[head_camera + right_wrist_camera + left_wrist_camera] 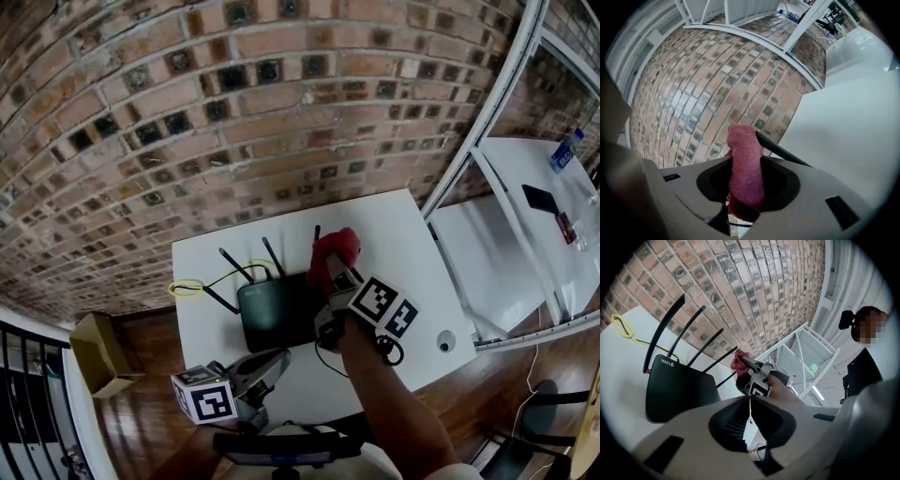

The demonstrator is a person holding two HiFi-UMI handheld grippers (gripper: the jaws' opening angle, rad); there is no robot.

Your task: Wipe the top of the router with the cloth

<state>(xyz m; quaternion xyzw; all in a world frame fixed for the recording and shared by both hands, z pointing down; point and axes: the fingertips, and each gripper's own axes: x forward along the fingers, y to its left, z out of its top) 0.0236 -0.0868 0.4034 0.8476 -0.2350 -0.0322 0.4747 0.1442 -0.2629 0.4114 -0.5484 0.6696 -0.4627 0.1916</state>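
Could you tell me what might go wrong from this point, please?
The cloth in the right tool sits close beside an antenna; coming down, it may snag or bend it. The left tool is shut on nothing, so the router may slide when wiped and tug the yellow cable.

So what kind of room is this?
Probably an office or lab space: white tables beside a brick wall, a black Wi-Fi router on one, and a wooden floor.
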